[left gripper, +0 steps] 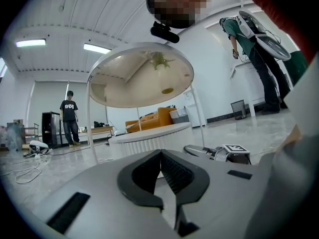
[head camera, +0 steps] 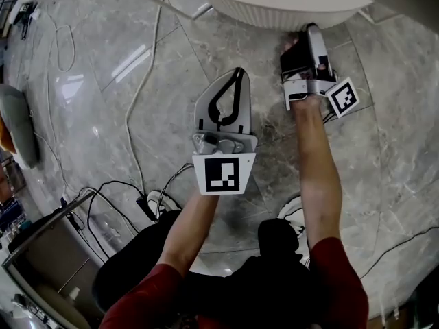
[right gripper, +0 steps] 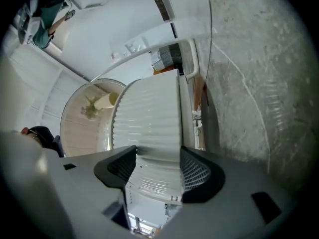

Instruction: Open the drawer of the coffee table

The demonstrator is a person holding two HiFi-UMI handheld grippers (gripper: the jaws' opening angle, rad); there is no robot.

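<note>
Cables (head camera: 110,197): black ones lie loose on the grey marble floor (head camera: 82,67) at the far left, with a thin white one trailing up past them.

Left gripper (head camera: 238,70): held level and well short of the table. Its own view shows the two black pads (left gripper: 172,171) brought together at the tips (left gripper: 160,152) with nothing between them.

Coffee table (head camera: 288,5): round and white, at the top edge of the head view. It has a low drum with a ribbed wall (left gripper: 149,138) and a wider round upper tray (left gripper: 141,76) on thin legs above it.

Upper tray, contents: seen from beneath through the pale tray, a sprig-like shape (left gripper: 159,59) and a small dark oval (left gripper: 167,90) (what either one is, I cannot tell).

Drawer: it belongs to the ribbed drum, but no view lets me tell its front apart from the rest of the ribbing.

Right gripper (head camera: 305,34): up against the drum's rim at the upper right, rolled onto its side. In its own view the jaws stand wide apart (right gripper: 158,151), and the ribbed wall (right gripper: 149,118) fills the gap ahead of them. The pads do not clamp it.
</note>
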